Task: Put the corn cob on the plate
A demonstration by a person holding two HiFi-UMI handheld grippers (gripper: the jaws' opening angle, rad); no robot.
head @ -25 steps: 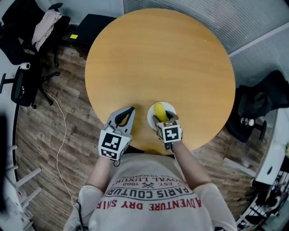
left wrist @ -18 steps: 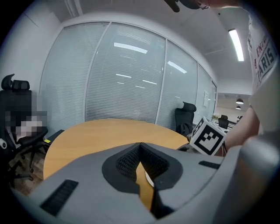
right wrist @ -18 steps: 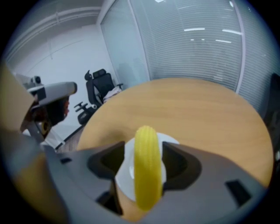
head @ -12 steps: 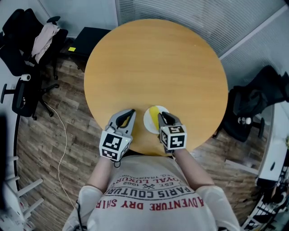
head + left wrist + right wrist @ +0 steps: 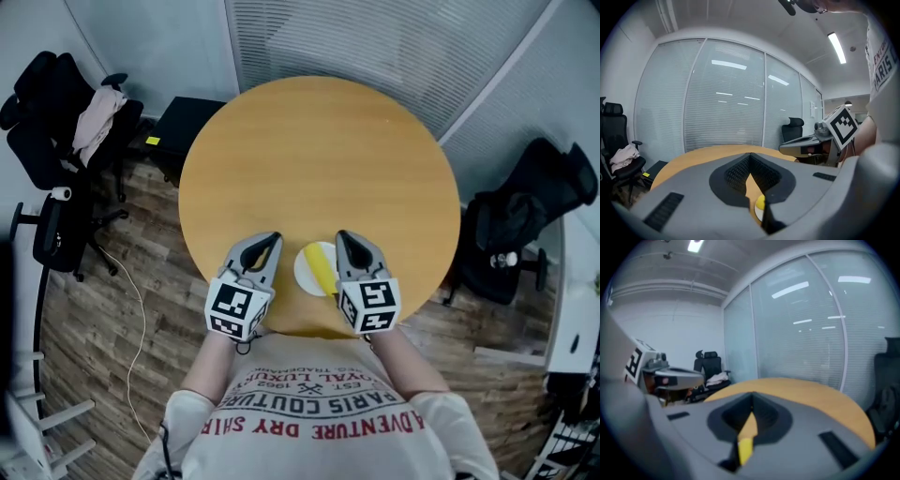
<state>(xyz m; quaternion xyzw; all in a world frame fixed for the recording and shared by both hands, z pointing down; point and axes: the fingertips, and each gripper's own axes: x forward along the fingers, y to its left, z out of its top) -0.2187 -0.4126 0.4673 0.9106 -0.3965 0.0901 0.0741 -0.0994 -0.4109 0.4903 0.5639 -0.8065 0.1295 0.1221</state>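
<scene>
The right gripper (image 5: 343, 240), which a second ago stood low over the plate (image 5: 304, 270) with its jaws wide around the corn cob (image 5: 322, 269), has let go and lifted clear; its jaws are now pressed together with nothing between them. The corn cob lies on the plate near the table's (image 5: 319, 159) front edge, between the two grippers. The left gripper (image 5: 271, 240) has risen a little too, its jaws together and empty. By the look of it, the task is done.

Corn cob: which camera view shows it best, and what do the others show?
Head view: the corn cob lies on the white plate, seen from above. Each gripper view shows only a yellow sliver past its jaws.
</scene>
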